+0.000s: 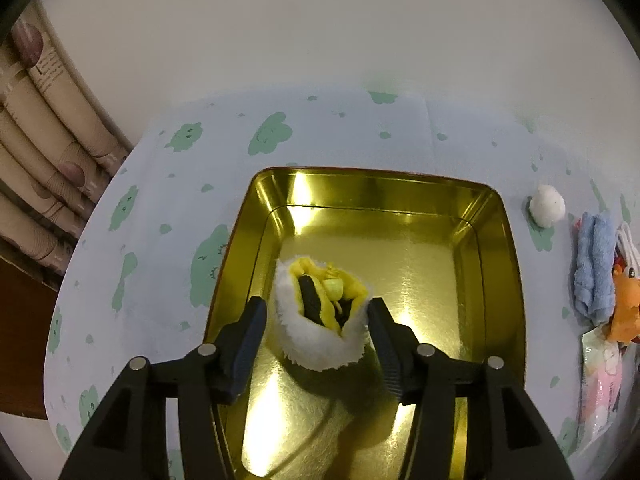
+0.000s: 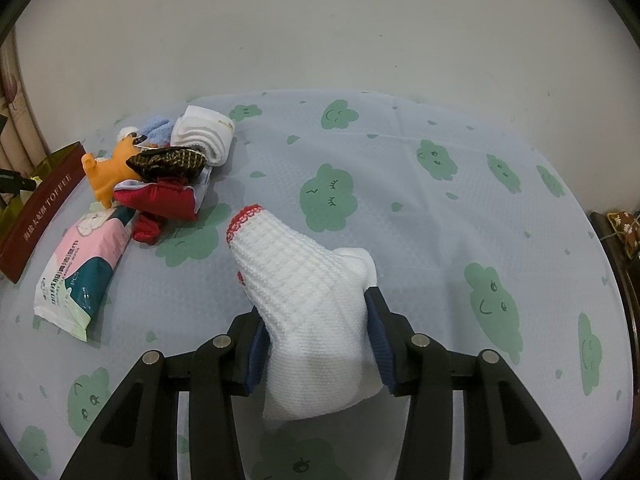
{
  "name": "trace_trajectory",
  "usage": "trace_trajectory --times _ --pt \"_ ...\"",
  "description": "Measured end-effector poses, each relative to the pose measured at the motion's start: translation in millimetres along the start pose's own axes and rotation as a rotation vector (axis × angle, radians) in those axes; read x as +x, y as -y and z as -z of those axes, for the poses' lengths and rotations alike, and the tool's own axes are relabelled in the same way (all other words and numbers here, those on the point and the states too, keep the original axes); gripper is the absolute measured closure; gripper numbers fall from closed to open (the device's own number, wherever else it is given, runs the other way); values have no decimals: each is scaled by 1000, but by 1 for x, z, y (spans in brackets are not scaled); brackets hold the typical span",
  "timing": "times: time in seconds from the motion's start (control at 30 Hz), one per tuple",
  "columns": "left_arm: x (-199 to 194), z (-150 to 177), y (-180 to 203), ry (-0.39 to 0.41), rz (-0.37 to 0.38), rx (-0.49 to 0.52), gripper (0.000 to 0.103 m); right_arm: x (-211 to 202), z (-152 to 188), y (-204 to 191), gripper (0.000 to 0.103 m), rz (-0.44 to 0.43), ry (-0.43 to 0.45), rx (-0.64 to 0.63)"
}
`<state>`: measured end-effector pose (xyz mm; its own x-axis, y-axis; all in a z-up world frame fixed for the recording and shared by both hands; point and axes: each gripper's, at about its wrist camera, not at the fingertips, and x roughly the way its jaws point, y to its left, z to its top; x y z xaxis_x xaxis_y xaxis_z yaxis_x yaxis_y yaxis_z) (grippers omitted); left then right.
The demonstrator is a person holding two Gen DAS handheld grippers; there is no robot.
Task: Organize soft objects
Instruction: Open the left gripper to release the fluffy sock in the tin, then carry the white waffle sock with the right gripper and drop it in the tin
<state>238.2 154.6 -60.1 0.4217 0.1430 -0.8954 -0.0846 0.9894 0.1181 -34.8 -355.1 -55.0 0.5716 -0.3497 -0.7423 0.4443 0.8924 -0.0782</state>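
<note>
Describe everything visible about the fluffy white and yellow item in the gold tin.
The fluffy item is a soft bundle: shaggy white fleece outside, yellow fabric and a dark strip inside. It sits on the floor of the gold tin, near its left wall, between the fingers of the left tool; a gap shows at the left finger, the right finger is at its edge.

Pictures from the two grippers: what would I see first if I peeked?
Probably the shiny gold tin, with a fluffy white and yellow toy sitting inside it, between the left gripper fingers, which do not seem to squeeze it. Next, the white knitted cloth pinched in the right gripper above the cloud-print tablecloth, with a pile of soft things to its left.
</note>
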Motion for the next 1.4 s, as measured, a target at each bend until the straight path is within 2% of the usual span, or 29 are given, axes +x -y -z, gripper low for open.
trace_trajectory --times 0.3,0.53,0.63,0.77,0.93,1.07,1.13,1.27,1.4 --pt "-41 19 3 111 -32 40 49 0 0 0 60 4 0 -4" --pt "-64 45 1 166 -61 53 49 -1 1 -6 63 34 6 -30" --pt "-71 59 -3 184 -97 43 49 -1 0 -9 65 48 9 -47" --pt "-85 80 -8 279 -205 25 49 -3 -2 -10 69 57 6 -45" --pt "-92 94 -26 302 -172 -52 49 -10 -8 -13 73 39 -12 -9" --pt "-93 102 -37 331 -205 -73 49 -20 -16 -23 73 24 -8 10" --pt "-92 104 -39 332 -193 -87 49 -27 -22 -31 73 18 0 14" --pt "-91 107 -48 326 -172 -102 49 -43 -39 -62 73 -24 24 -24" --pt "-90 108 -61 314 -150 -141 49 -48 -56 -103 73 -113 21 -64"
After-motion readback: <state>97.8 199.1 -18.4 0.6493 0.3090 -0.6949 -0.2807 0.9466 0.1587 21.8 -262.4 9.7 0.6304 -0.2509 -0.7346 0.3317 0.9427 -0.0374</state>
